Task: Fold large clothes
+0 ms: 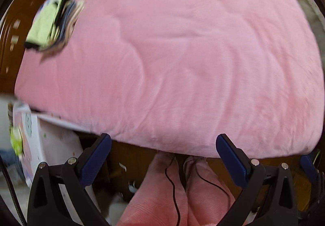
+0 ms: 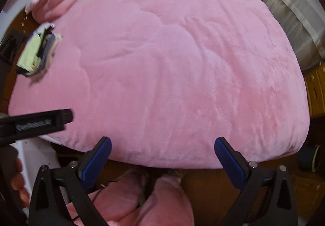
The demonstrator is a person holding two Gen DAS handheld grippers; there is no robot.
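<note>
A large pink fleece bed cover (image 1: 172,59) fills most of both views; it also shows in the right wrist view (image 2: 162,75). A stack of folded clothes (image 1: 50,24) with a light green piece on top lies at its far left edge, also seen in the right wrist view (image 2: 37,53). My left gripper (image 1: 163,144) is open and empty, held over the near edge of the bed. My right gripper (image 2: 162,147) is open and empty at the same near edge. The black body of the left gripper (image 2: 34,122) shows at the left of the right wrist view.
A pink pillow (image 2: 59,0) lies at the far left corner. My pink-trousered legs (image 2: 154,199) are below the grippers. A white box (image 1: 40,148) stands by the bed at the left. Cream curtains (image 2: 288,6) and a wooden cabinet (image 2: 316,91) are on the right.
</note>
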